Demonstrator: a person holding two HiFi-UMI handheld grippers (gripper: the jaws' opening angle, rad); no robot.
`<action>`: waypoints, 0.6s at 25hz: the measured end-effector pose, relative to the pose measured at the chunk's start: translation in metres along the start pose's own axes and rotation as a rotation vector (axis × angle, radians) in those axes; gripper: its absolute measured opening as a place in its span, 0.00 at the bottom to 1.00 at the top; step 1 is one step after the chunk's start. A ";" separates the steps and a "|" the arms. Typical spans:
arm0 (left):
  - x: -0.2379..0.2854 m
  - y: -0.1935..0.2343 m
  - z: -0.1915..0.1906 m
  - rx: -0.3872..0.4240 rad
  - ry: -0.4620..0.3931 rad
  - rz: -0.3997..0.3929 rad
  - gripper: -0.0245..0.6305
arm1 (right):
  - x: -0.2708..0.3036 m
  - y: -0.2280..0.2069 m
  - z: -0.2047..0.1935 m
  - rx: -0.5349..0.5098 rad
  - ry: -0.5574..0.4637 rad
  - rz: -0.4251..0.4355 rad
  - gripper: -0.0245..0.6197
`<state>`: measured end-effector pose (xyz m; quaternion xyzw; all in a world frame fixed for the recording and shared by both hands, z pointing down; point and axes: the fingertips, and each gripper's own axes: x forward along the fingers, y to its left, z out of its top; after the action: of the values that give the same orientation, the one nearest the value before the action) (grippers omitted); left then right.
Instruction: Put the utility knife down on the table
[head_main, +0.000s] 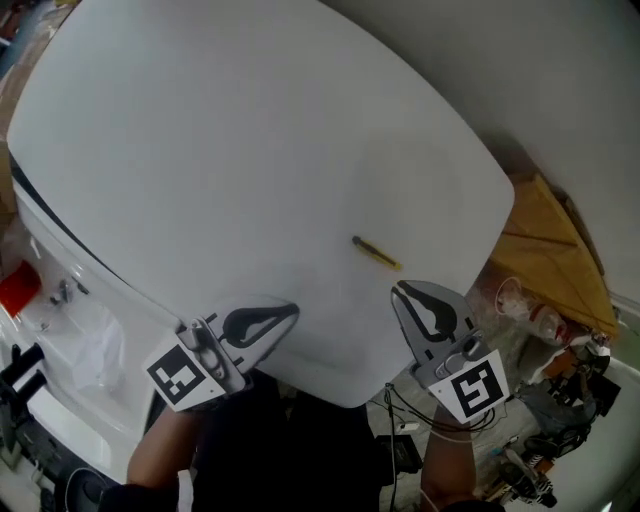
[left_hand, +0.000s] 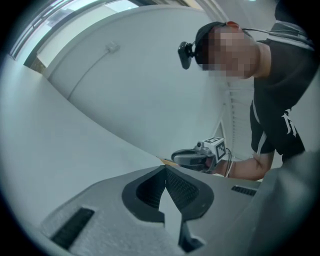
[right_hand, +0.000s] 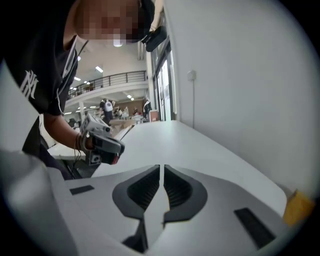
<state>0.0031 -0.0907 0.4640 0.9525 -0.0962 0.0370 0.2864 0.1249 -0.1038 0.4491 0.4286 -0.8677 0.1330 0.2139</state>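
White desk (head_main: 250, 150) spreads out under you, and at its near edge your left tongs (head_main: 283, 314) hover with the jaws pressed together on nothing, probably because this job gives them no part. To their right, the yellow utility knife (head_main: 376, 254) lies flat on the desk, apart from both tools and a little beyond their tips. Your right tongs (head_main: 404, 295), the nearer pair to the knife, are closed and empty too, so I'd judge the knife already set down.

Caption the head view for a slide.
Utility knife lies on the white table; left gripper and right gripper shut, empty, nearby.
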 end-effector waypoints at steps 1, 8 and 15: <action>-0.009 -0.004 0.006 0.014 0.003 -0.026 0.04 | -0.018 0.012 0.010 0.028 -0.042 -0.039 0.07; -0.052 -0.125 0.093 0.171 0.025 -0.132 0.04 | -0.187 0.109 0.089 0.428 -0.393 -0.034 0.06; -0.093 -0.273 0.133 0.344 -0.097 -0.169 0.04 | -0.319 0.199 0.102 0.432 -0.729 -0.032 0.06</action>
<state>-0.0296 0.0745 0.1948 0.9928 -0.0217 -0.0171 0.1163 0.1119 0.1918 0.1965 0.4961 -0.8319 0.1481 -0.1996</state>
